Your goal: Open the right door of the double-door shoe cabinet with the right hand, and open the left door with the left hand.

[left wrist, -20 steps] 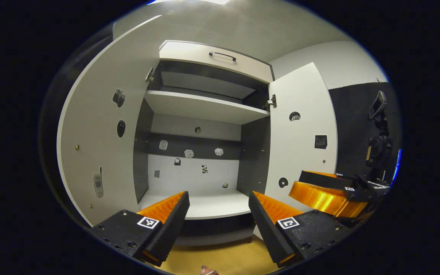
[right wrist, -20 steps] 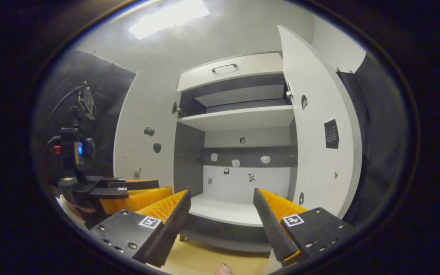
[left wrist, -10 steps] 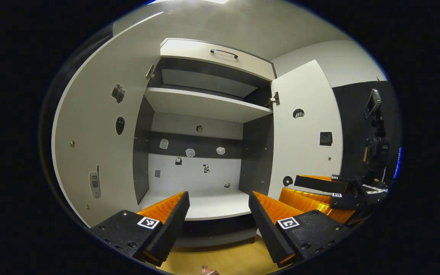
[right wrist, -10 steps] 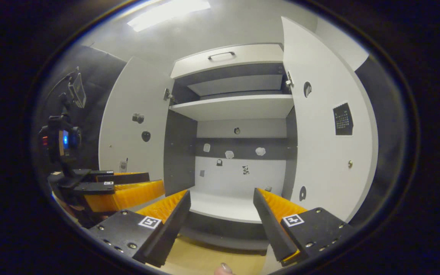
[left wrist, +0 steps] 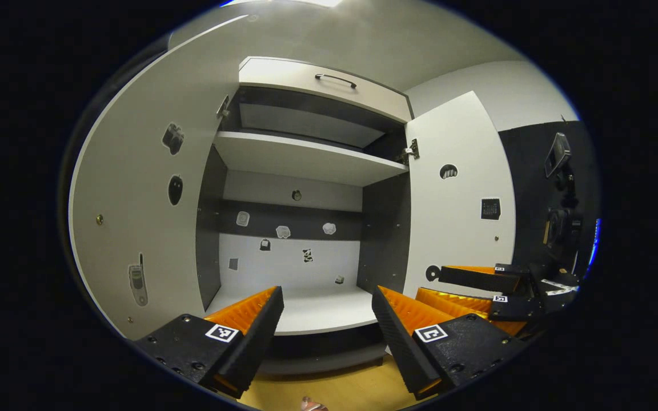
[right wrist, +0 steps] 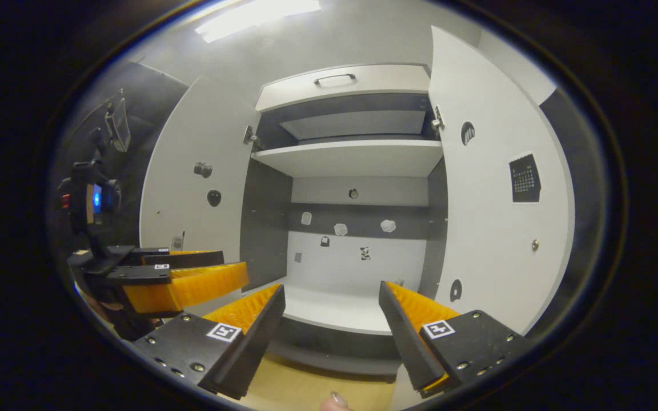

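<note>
Before both spread grippers, wide-open cabinet (left wrist: 306,154) doors.

Left hand-held gripper (left wrist: 327,311), black body with orange ribbed fingers: jaws spread wide, nothing between them, level and pointing forward. Right hand-held gripper (right wrist: 332,311), same build: jaws likewise wide apart and empty, level, pointing forward. Each shows off to the side in the other's view, fingers parted: left at (right wrist: 183,279), right at (left wrist: 477,288). Fingertip visible at the bottom edge (right wrist: 333,401).

Both tongs (left wrist: 327,319) (right wrist: 332,319) have ribbed orange fingers on screwed black blocks bearing square black-and-white markers.
</note>
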`<action>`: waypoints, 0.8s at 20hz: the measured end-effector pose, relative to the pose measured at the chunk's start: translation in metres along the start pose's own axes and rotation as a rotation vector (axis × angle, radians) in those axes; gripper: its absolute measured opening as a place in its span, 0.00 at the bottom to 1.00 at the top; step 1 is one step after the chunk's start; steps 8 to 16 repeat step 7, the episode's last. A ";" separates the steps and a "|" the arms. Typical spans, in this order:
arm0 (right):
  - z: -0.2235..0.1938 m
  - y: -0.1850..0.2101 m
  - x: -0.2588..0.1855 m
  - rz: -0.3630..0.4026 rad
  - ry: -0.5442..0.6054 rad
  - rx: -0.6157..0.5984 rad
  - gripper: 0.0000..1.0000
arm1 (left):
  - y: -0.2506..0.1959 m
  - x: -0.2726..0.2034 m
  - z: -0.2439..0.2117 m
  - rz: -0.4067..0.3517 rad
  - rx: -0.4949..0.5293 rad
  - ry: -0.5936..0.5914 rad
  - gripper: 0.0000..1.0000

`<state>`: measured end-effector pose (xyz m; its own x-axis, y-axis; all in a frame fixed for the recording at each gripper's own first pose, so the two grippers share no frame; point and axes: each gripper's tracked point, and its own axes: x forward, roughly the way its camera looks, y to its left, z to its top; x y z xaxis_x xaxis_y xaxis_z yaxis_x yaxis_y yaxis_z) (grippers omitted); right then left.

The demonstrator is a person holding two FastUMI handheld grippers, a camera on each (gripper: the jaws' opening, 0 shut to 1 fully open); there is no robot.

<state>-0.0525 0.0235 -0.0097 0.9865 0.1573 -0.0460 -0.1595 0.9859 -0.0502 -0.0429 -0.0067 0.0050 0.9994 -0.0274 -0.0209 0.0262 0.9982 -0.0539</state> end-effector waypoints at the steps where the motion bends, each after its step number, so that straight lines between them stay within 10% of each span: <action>1: 0.000 0.000 0.001 -0.004 0.000 -0.002 0.99 | 0.000 0.001 -0.001 -0.004 0.000 0.000 0.96; 16: -0.001 0.001 0.006 -0.011 0.004 -0.017 0.99 | 0.006 0.006 -0.003 -0.002 -0.010 -0.001 0.96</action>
